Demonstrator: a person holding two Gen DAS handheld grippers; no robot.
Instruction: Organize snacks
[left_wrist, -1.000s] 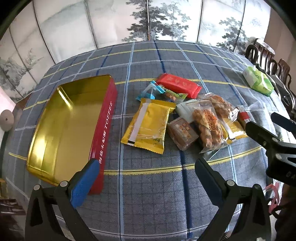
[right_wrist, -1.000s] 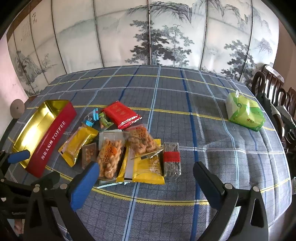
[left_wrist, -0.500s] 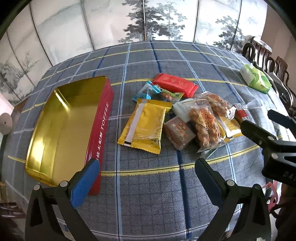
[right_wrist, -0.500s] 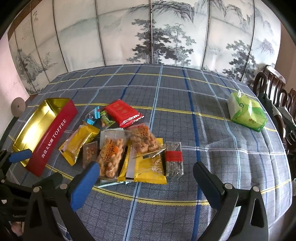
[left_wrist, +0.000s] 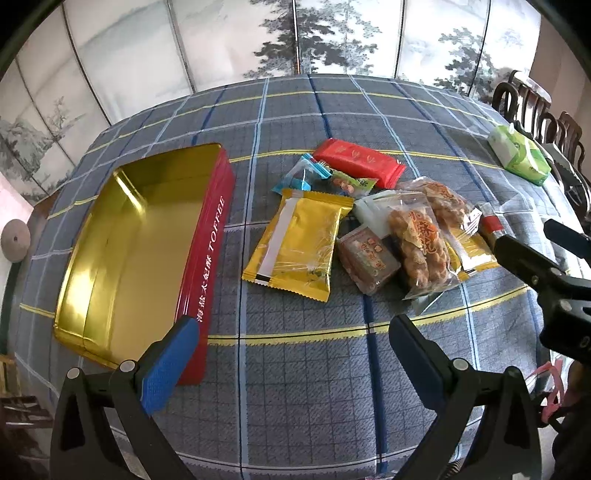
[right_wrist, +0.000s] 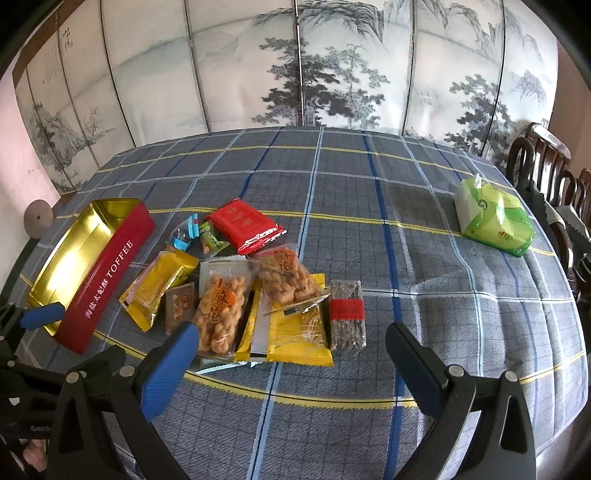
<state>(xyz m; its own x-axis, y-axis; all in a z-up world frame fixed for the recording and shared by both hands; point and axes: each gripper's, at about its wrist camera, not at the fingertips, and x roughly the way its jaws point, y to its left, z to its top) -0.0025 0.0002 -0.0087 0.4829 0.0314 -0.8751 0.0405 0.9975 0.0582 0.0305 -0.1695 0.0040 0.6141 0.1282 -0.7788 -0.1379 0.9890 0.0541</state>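
Nothing packed: my left gripper and right gripper both hung spread and empty, the red gold-lined toffee tin held nothing, every wrapped snack lay heaped beside it on the checked tablecloth

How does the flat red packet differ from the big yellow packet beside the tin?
The red packet is opaque red and lies farther from the tin; the yellow packet is gold with a clear strip, looks larger, and lies closer. Both are sealed, flat on the tablecloth, outside the tin.
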